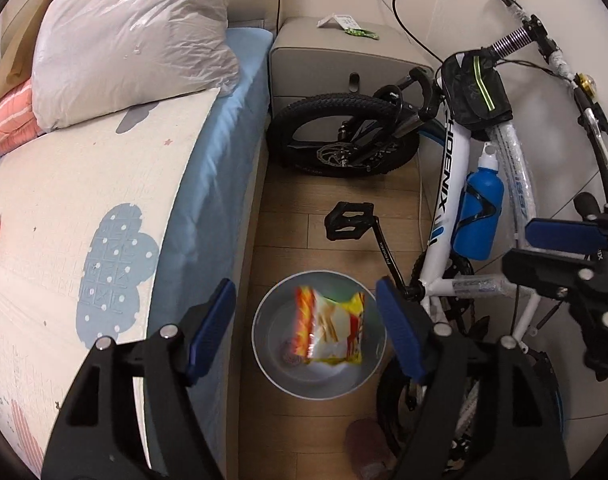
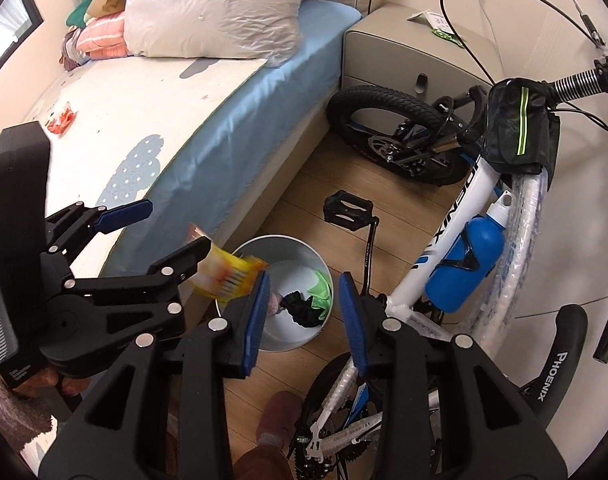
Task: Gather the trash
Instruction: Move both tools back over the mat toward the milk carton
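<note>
A grey round bin [image 1: 264,344] stands on the wood floor between the bed and the bicycle. A yellow-orange snack wrapper [image 1: 329,326], motion-blurred, is in the air over the bin's mouth. My left gripper [image 1: 305,328] is open above the bin, jaws wide, touching nothing. In the right wrist view the left gripper [image 2: 176,226] is at the left, open, with the blurred wrapper [image 2: 228,276] just below its lower finger. My right gripper [image 2: 304,312] is open and empty above the bin [image 2: 280,252], which holds green and black trash [image 2: 311,300]. A red wrapper [image 2: 60,120] lies on the bed.
The bed [image 1: 84,208] with pillows runs along the left. A white bicycle [image 1: 455,184] leans at the right, its pedal [image 1: 349,220] near the bin. A grey nightstand [image 1: 343,60] at the back carries a green wrapper [image 1: 361,33] and papers. A slippered foot [image 2: 280,416] stands below the bin.
</note>
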`<state>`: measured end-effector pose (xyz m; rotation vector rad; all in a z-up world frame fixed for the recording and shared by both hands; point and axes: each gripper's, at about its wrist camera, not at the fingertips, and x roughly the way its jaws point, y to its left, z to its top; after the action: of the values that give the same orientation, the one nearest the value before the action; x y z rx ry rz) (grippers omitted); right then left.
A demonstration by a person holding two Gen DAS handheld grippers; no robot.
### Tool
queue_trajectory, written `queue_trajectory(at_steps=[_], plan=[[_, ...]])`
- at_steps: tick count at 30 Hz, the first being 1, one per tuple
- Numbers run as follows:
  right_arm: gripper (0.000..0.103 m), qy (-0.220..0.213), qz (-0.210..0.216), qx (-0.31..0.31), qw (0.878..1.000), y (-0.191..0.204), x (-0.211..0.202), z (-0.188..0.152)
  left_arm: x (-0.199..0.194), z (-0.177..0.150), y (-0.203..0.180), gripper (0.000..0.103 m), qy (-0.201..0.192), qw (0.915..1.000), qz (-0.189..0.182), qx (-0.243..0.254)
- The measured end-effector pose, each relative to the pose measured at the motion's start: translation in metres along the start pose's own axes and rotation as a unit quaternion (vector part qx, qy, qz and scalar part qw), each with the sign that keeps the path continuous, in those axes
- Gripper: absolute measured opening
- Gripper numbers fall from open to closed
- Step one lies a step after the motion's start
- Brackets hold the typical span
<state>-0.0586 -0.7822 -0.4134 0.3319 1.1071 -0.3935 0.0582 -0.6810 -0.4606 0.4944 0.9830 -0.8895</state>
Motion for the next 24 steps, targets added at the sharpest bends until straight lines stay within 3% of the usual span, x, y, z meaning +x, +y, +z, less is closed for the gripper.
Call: queue_trajectory(at_steps=[8,15,19,24], plan=[[0.034,-0.003,0.001,-0.033,0.999,0.028,-0.011,0.007,-0.023,-0.019,0.035,0.073,0.016,0.9989,0.019,-0.04],[0.034,-0.016,0.034,-0.096,0.995,0.109,-0.025,0.026,-0.071,-0.056,0.102,0.073,0.013,0.9924,0.06,-0.106],[0.035,-0.017,0.065,-0.146,0.987,0.176,-0.03,0.032,-0.108,-0.086,0.154,0.073,0.008,0.9825,0.096,-0.16],[0.038,-0.022,0.106,-0.217,0.97,0.275,-0.04,0.035,-0.164,-0.137,0.228,0.073,0.003,0.9614,0.149,-0.231]])
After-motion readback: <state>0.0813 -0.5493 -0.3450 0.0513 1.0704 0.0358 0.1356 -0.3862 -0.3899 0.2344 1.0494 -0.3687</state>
